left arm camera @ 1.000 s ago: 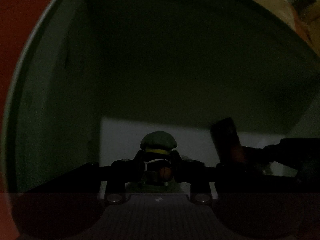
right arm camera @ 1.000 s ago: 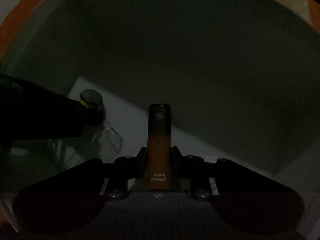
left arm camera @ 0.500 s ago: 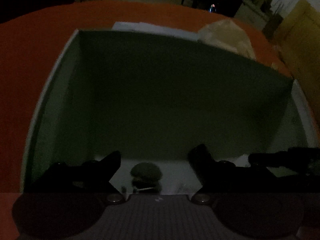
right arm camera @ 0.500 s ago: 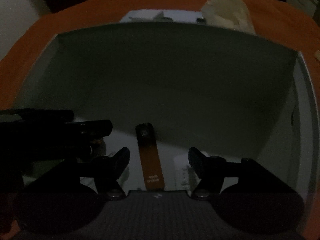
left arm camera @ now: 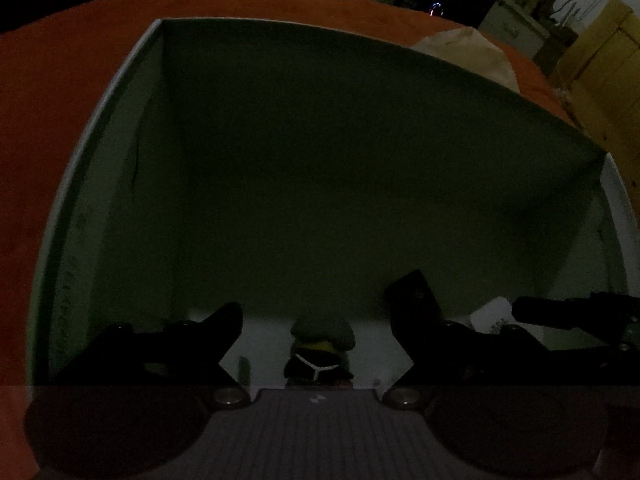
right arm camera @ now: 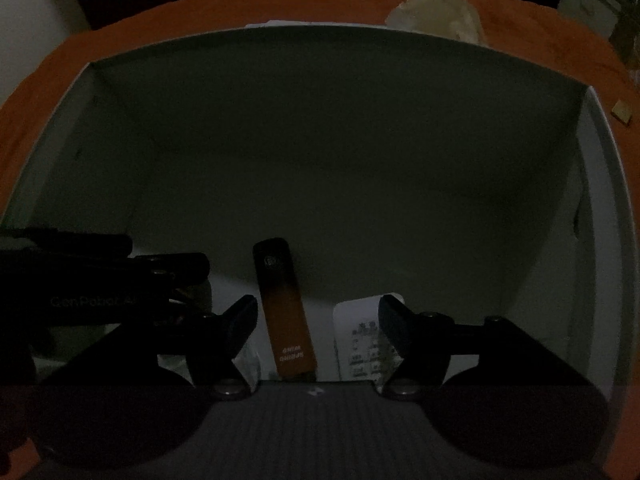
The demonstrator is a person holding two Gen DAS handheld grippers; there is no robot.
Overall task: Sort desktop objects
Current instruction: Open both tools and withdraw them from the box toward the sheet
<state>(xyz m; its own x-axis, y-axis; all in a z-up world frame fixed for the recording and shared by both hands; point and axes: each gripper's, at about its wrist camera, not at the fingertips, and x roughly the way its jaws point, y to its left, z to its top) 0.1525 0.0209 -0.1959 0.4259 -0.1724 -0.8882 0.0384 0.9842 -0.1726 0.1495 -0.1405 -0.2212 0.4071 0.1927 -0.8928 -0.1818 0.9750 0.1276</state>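
It is dim. Both grippers hang over a white-walled box [left arm camera: 100,184] on an orange tablecloth [left arm camera: 60,80]. My left gripper [left arm camera: 318,316] is open, its fingers wide apart. Between and below them a small figurine with a green cap [left arm camera: 323,332] stands on the box floor, untouched. My right gripper [right arm camera: 318,304] is open too. A slim orange-and-black device [right arm camera: 286,312] lies on the floor between its fingers, free of both pads. The left gripper [right arm camera: 120,276] shows at the left of the right wrist view. The right gripper [left arm camera: 560,308] shows at the right of the left wrist view.
A white printed card or packet [right arm camera: 360,336] lies on the box floor beside the device. A crumpled clear bag [right arm camera: 436,12] sits behind the box. A small brown piece [right arm camera: 622,112] lies on the cloth at the right. Cardboard boxes [left arm camera: 600,60] stand beyond the table.
Both grippers opened and let go: the left released the figurine, the right the orange-and-black device. Both then pulled up and back, so the box's rim and the table came into view.
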